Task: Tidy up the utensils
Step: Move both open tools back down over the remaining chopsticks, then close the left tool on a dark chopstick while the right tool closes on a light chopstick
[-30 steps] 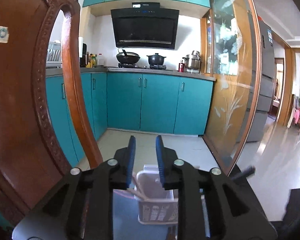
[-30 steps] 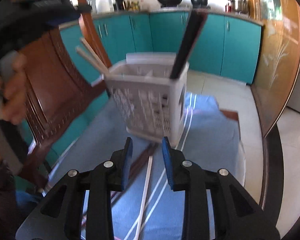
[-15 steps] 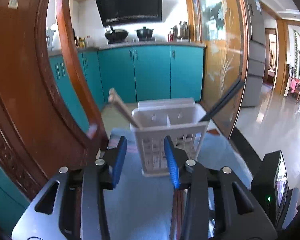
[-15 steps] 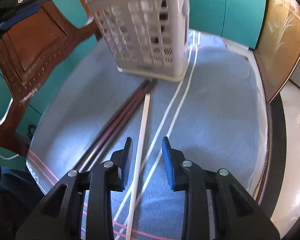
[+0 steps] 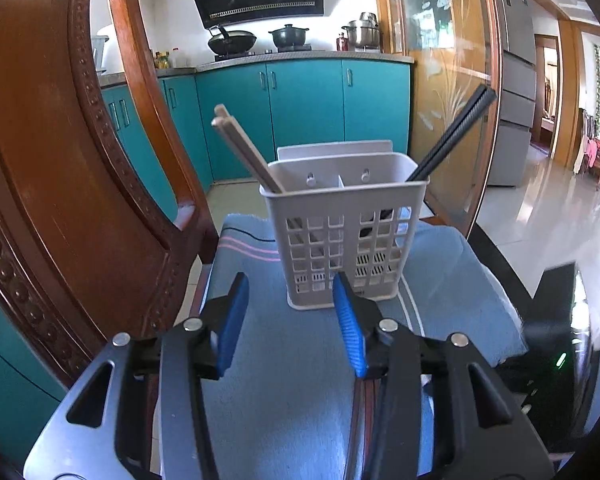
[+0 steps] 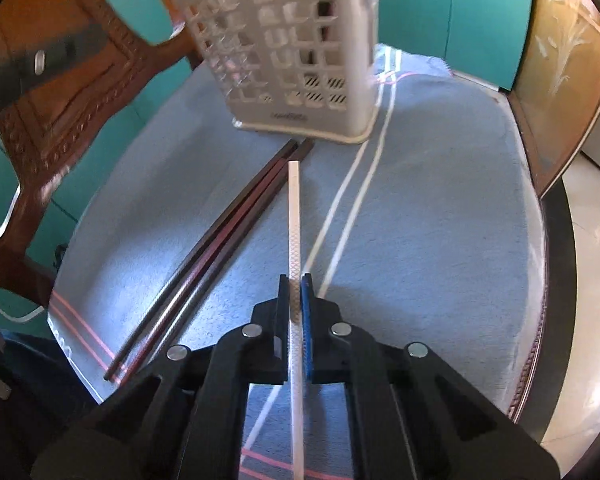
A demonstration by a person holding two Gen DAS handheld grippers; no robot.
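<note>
- The right tool (image 6: pixel 295 300) points forward and low over the surface (image 6: pixel 440 248), pressed together on a white chopstick (image 6: pixel 294 216) that runs straight ahead toward the basket.
- The left tool (image 5: pixel 290 312) is held level, spread wide and holding nothing, just short of the basket.
- The blue cloth covers the surface.
- The white utensil basket (image 5: pixel 346 236) stands upright, holding tan chopsticks (image 5: pixel 244 148) left and black chopsticks (image 5: pixel 452 136) right.
- Dark brown chopsticks (image 6: pixel 216 244) lie just beside the white one.
</note>
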